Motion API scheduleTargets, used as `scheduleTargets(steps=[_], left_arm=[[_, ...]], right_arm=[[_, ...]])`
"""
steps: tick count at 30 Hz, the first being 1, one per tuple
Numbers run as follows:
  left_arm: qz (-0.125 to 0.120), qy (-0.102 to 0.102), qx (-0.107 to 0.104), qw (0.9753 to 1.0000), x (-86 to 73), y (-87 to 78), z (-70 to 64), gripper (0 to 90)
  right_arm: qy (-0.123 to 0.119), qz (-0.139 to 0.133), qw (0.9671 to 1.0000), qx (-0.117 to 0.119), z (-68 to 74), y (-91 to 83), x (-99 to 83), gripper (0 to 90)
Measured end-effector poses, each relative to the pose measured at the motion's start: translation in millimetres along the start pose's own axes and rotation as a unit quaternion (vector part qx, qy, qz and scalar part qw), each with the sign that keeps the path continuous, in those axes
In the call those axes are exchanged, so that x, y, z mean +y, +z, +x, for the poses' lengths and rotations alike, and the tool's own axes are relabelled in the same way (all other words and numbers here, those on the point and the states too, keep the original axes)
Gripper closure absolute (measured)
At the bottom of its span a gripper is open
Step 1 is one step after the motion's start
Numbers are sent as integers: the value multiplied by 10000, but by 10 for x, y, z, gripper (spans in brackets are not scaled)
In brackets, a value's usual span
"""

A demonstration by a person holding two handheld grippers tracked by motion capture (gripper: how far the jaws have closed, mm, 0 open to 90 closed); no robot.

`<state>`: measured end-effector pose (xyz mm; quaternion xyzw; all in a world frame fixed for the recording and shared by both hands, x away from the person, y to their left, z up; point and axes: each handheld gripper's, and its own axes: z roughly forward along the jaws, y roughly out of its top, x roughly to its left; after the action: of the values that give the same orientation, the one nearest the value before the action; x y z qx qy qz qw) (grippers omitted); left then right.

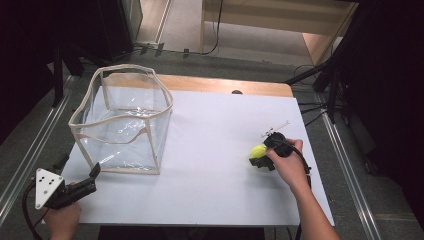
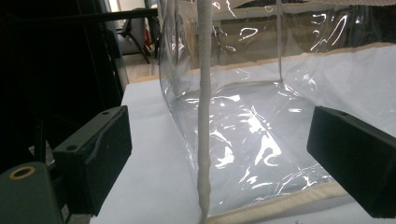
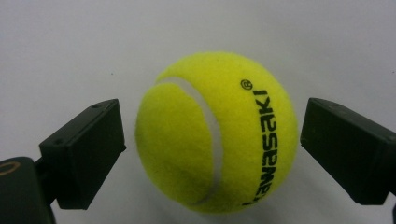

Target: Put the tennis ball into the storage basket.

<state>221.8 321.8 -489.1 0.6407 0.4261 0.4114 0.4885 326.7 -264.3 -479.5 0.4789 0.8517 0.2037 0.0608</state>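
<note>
Tennis ball dead centre betw right gripper jaws, spread, not touching; left gripper spread, by clear bag.

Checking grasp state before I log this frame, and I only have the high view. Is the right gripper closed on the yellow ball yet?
Observer: No. In the right gripper view the right gripper is open, and the fuzzy yellow tennis ball sits between its black fingers with a gap showing on each side.
Operator: Any marking on the ball?
Observer: Black lettering runs along its right side, reading "kawasaki".
Operator: And what does the left gripper face?
Observer: The left gripper is open, aimed at a corner seam of the clear plastic bin with beige trim; the seam runs up between the fingers, farther back.
Operator: Anything in the bin?
Observer: Nothing shows through its walls.
</note>
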Motion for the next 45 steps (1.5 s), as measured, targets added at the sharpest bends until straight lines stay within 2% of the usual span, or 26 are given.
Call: scheduleTargets(steps=[1, 3, 5, 6, 9, 15, 27, 45], left_arm=[[0, 0, 0, 10000, 0, 0, 0, 69], [2, -1, -3, 10000, 0, -1, 0, 69], [6, 2, 1, 10000, 0, -2, 0, 69], [-2, -1, -5, 10000, 0, -1, 0, 69], [-1, 8, -3, 10000, 0, 0, 0, 69], [-5, 8, -5, 10000, 0, 1, -2, 69], [6, 1, 1, 10000, 0, -2, 0, 69], [-11, -15, -4, 10000, 0, 0, 2, 69]], right_arm=[[5, 29, 10000, 1, -4, 7, -2, 58], [7, 60, 10000, -12, -13, 10, -6, 136], [73, 111, 9999, 20, -14, 11, -9, 144], [50, 231, 9997, 100, -23, 25, -15, 222], [59, 248, 9996, 127, -12, 34, -14, 234], [-13, 242, 9994, 229, 2, 21, 2, 238], [-161, 126, 9995, 227, 93, -18, 99, 238], [-458, 18, 9983, 367, 320, -6, 357, 238]])
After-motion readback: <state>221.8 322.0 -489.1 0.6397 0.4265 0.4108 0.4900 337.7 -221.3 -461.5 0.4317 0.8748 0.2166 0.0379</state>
